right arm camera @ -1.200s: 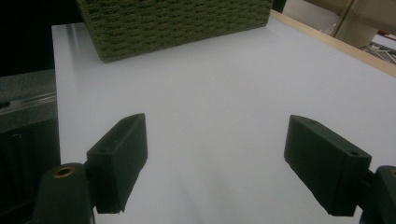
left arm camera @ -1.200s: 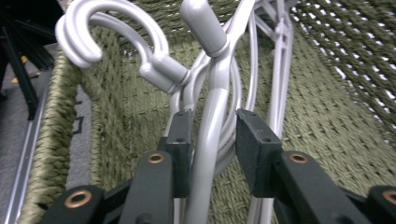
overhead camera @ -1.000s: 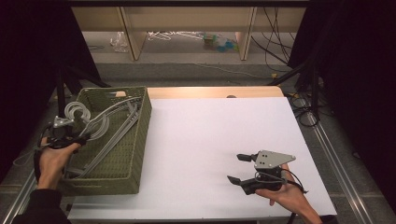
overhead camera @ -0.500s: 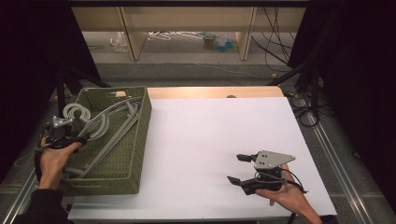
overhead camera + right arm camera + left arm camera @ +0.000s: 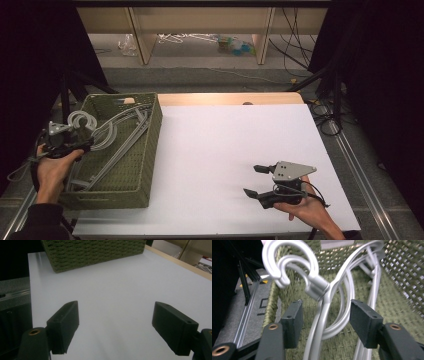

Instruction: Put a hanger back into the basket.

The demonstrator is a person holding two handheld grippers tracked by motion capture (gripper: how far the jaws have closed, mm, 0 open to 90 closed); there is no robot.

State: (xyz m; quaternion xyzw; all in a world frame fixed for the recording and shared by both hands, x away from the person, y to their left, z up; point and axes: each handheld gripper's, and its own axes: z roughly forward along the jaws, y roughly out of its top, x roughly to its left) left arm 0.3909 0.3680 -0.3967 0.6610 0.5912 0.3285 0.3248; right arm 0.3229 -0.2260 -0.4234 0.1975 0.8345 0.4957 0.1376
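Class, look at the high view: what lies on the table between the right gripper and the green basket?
Nothing: in the high view, the white tabletop between the right gripper and the green basket is bare.

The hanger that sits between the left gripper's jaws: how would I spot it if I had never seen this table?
Find the green woven basket at the left end of the white table. A bundle of grey plastic hangers lies inside it, hooks pointing to the left rim. The hanger in question is the one whose neck rises between the open jaws of the left gripper, just below its curved hook.
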